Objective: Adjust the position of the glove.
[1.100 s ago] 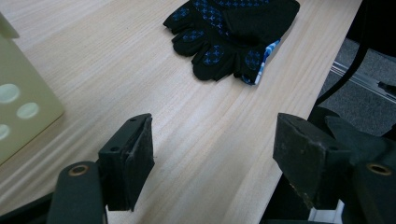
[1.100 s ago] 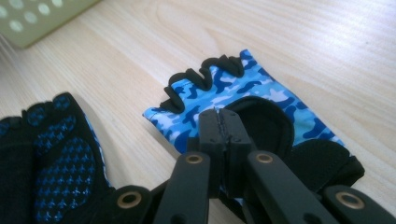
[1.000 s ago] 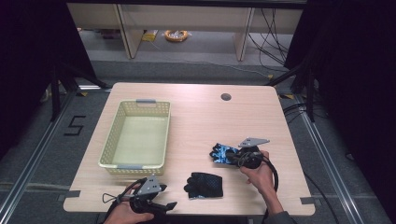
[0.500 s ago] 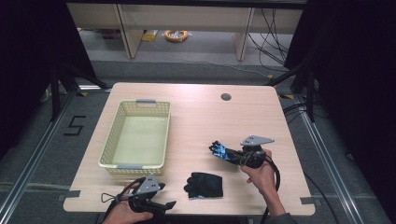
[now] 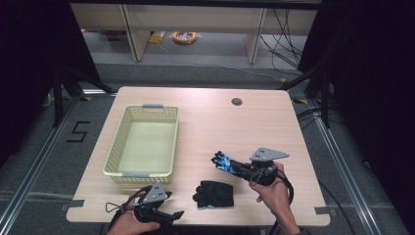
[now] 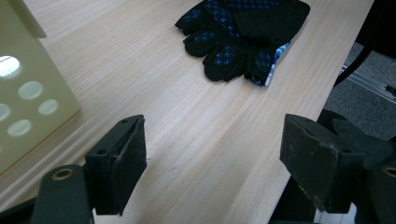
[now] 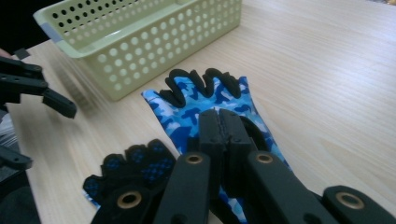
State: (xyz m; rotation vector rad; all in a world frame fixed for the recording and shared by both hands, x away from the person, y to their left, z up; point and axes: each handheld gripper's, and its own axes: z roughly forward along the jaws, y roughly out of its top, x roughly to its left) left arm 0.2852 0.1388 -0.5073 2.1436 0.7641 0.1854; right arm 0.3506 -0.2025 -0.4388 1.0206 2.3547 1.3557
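Your right gripper point(image 7: 219, 128) is clenched on the blue camouflage fabric glove point(image 7: 210, 105), its fingers pointing toward eleven o'clock at the pale green perforated plastic basket point(image 5: 144, 142). Your left gripper point(image 6: 212, 158) hangs released at the near edge. The black dotted glove point(image 5: 214, 194) lies between both grippers, at two o'clock from the left gripper.

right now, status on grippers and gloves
Right gripper shut on blue camo glove. Left gripper open, idle. Black glove on table; basket path clear.
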